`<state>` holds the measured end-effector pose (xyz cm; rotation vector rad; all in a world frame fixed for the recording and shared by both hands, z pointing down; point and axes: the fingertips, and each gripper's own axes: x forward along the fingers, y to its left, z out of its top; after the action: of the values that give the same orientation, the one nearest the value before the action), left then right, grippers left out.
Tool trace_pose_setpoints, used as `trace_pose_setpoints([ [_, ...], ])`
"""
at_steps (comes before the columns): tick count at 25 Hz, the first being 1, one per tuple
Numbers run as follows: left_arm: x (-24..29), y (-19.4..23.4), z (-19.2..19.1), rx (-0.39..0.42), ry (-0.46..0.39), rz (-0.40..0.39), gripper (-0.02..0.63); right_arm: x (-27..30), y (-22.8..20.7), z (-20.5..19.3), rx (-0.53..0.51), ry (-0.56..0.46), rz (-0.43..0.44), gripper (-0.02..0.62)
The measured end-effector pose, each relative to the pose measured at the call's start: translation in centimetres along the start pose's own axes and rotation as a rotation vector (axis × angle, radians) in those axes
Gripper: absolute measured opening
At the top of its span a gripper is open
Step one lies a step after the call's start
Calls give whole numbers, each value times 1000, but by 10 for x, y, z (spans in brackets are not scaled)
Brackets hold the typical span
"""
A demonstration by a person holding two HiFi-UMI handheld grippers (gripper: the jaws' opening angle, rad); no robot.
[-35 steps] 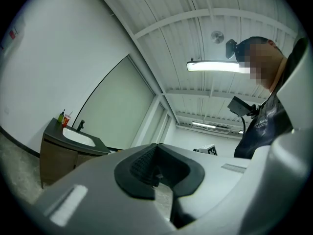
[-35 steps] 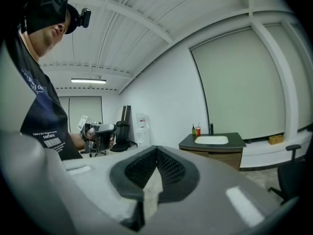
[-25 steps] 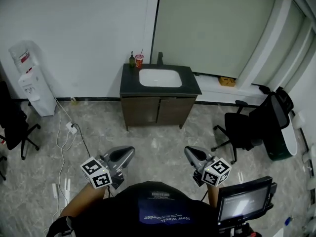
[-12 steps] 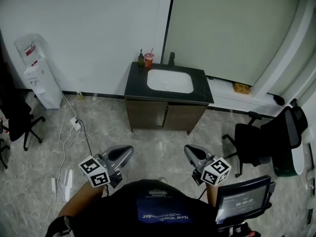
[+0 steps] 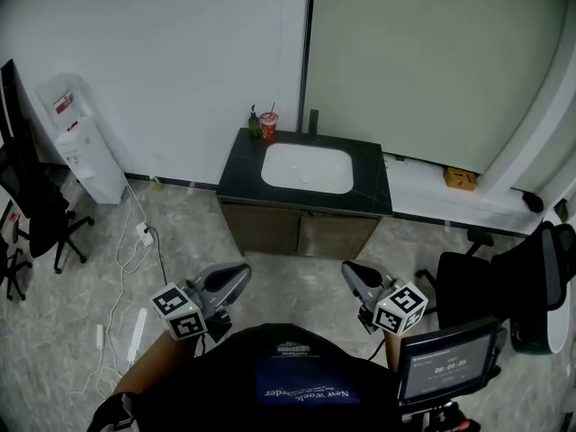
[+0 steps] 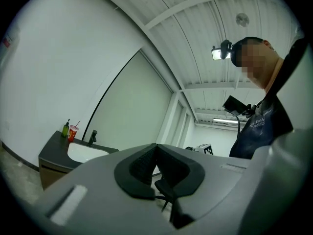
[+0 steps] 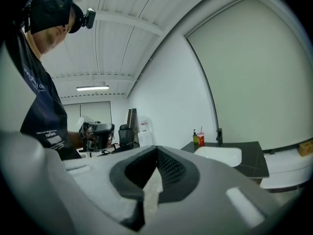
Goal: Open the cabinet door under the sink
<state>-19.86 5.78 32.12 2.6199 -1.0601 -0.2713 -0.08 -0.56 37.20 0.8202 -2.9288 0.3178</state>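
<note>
The person is now standing closer to the cabinet than a second ago: in the head view it is sitting lower and larger, while both tongs are keeping their places in front of the dark shirt. The left tongs (image 5: 239,271) and right tongs (image 5: 347,267) are being held out side by side, well apart from each other, both pointing roughly level towards the cabinet, with their marker cubes (image 5: 177,311) trailing back by the forearms. Both are clenched on nothing: the left gripper view is showing the left tongs (image 6: 156,147) with the dark pads meeting at the tip, and the right gripper view is showing the right tongs (image 7: 156,150) the same way. A small screen (image 5: 445,367) is glowing by the person's right side. Past a strip of grey floor (image 5: 288,273), the cabinet (image 5: 301,216) is standing against the wall, straight ahead between the two tongs, its doors (image 5: 265,232) shut and neither tongs touching them. The white sink (image 5: 308,167) is lying in its dark top, with a tap (image 5: 313,121), a red cup (image 5: 268,127) and a green bottle (image 5: 255,121) along the back edge. The dispenser (image 5: 85,147) at far left and the chair (image 5: 490,282) at right are sliding outward in the view.
</note>
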Motion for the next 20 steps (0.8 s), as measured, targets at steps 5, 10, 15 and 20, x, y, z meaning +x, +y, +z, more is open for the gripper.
trace_pose_setpoints([
  [5,51,18,-3,-8,44,6,-2,2,-54,5,26,-19,-7,0],
  [10,83,27,-6,-6,76,-21,-2,-3,-79,-2,50,-15,-35,0],
  [15,106,50,-11,-29,82,-77,-2,5,-97,-2,57,8,-81,0],
  [20,129,94,-12,-41,82,-150,-2,30,-118,12,17,10,-151,0],
])
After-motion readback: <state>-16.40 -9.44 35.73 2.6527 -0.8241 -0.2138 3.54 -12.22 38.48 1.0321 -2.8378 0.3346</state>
